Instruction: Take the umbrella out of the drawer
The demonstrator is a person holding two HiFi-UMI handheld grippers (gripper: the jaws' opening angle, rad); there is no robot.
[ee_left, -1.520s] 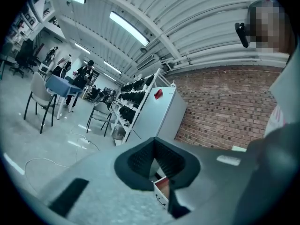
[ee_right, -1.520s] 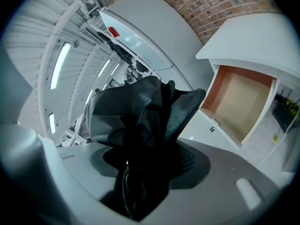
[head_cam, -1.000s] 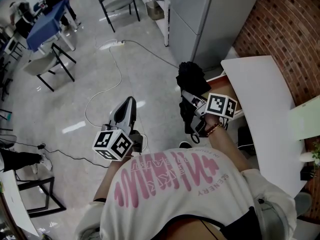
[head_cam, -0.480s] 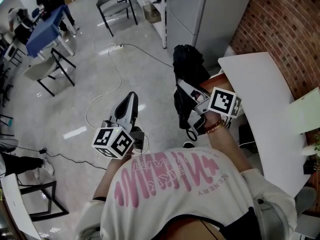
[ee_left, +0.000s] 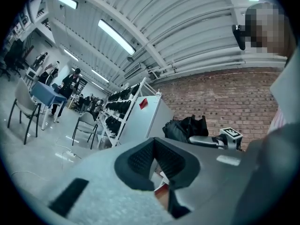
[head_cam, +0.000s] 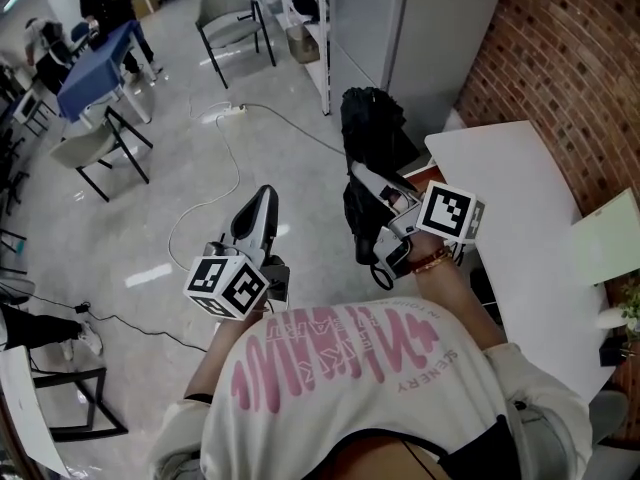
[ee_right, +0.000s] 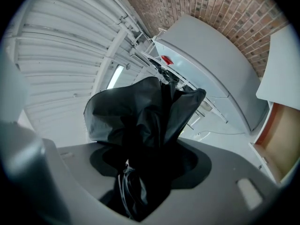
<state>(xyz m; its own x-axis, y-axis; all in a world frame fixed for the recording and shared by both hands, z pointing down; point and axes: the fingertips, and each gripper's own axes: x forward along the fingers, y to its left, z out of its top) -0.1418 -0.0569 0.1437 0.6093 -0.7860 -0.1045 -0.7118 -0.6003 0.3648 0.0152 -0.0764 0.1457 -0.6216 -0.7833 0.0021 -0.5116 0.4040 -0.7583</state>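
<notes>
Between the right tongs [head_cam: 360, 178]: one black folded fabric umbrella [head_cam: 374, 133], clamped across its middle. The canopy is bunched beyond the pads, and the looped end hangs on the near side. The item is out of the open wooden drawer [ee_right: 276, 139], which lies to the lower right of these tongs, under the white bench [head_cam: 510, 198]. Left tongs [head_cam: 262, 200]: closed, nothing between the pads, held over the grey polished floor [head_cam: 150, 228], well apart to the left of the right tongs.
</notes>
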